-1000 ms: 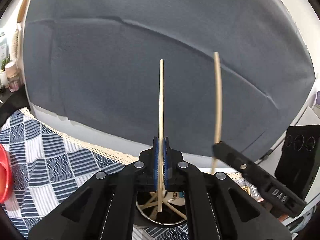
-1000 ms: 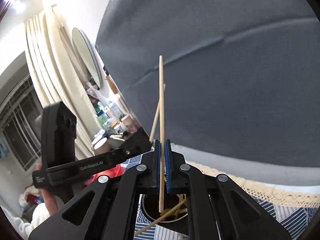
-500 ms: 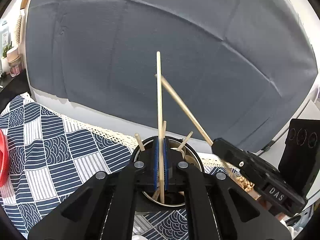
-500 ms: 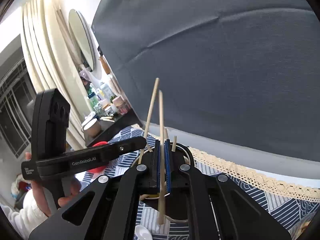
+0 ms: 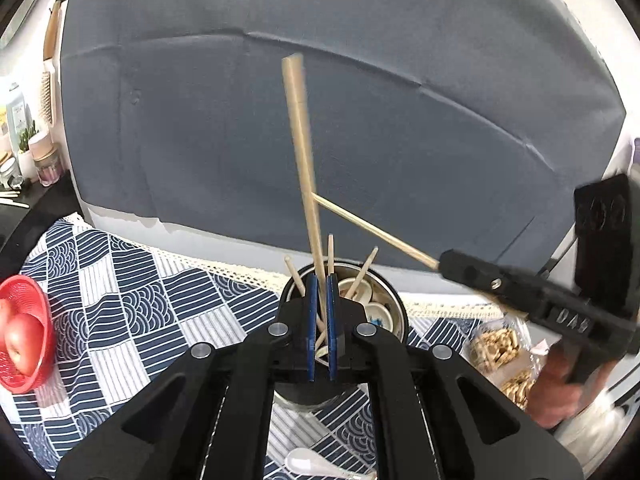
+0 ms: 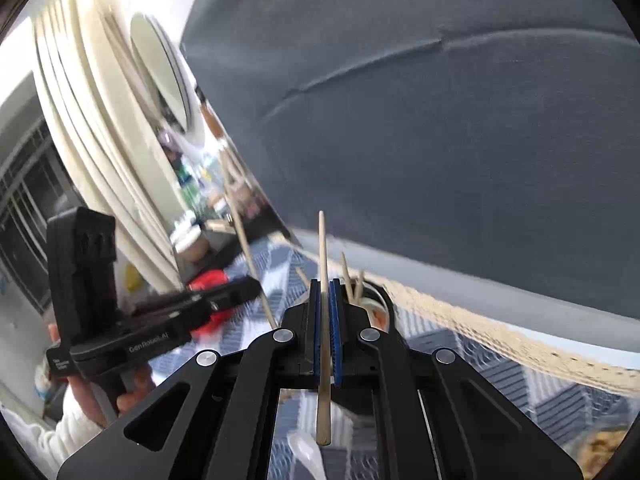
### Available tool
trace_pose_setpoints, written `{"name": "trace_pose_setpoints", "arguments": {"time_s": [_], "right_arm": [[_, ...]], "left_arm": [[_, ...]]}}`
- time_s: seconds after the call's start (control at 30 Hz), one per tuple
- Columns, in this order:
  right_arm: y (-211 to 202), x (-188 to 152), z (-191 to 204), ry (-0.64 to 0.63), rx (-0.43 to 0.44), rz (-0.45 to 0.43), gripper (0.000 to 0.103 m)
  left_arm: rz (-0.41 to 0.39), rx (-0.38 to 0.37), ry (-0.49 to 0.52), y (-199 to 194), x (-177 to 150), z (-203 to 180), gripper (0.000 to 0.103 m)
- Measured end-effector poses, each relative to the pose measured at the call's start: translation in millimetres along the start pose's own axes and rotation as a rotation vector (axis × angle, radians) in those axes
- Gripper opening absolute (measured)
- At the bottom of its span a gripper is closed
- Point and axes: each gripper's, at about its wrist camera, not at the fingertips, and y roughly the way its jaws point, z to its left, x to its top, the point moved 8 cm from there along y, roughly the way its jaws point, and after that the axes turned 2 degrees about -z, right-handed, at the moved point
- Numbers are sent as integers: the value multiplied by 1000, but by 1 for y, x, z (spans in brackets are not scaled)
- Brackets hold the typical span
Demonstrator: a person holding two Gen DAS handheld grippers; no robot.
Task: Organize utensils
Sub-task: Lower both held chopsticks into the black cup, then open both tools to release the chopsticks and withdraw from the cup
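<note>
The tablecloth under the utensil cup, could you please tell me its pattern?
Navy and white patchwork tablecloth of stripes and wave scales, clearest from the left wrist.

Bright daylight; fisheye edges warped; right view motion-blurred.

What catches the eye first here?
A long wooden chopstick pinched upright in the left gripper, above a round utensil cup that holds more sticks. From the right, the right gripper angles a second chopstick in. At the far left sits a red basket on the blue patterned tablecloth.
</note>
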Motion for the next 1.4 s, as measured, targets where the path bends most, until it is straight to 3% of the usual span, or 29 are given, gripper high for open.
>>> {"name": "trace_pose_setpoints", "arguments": {"time_s": [0.33,0.6,0.63,0.7,0.77,0.8,0.83,0.87,0.93,1.0,1.1,1.4], "right_arm": [[-22,-14,20,-90,-60,294,4],[2,-24,28,-150,-120,482,4],[6,-24,29,-152,-125,498,4],[16,-26,28,-171,-151,542,6],[22,-22,27,-171,-176,543,11],[26,-21,25,-163,-180,548,29],[26,-18,24,-149,-182,539,54],[24,-13,23,-128,-183,511,60],[21,-7,22,-142,-207,478,65],[15,0,19,-172,-252,445,79],[4,5,17,-182,-284,400,85],[-29,-9,18,-181,-317,343,87]], "left_arm": [[20,5,0,0,-18,6,4],[12,24,13,-9,-25,16,5],[10,21,10,-10,-26,17,11],[4,23,2,-13,-29,22,33],[-2,38,3,-16,-30,26,60],[-5,54,6,-18,-32,29,65],[-6,64,8,-19,-33,32,76],[-6,80,11,-21,-35,35,87],[-7,111,25,-24,-37,40,98],[1,139,38,-26,-41,45,97],[29,149,40,-29,-47,51,97],[105,153,38,-33,-72,58,97]]}}
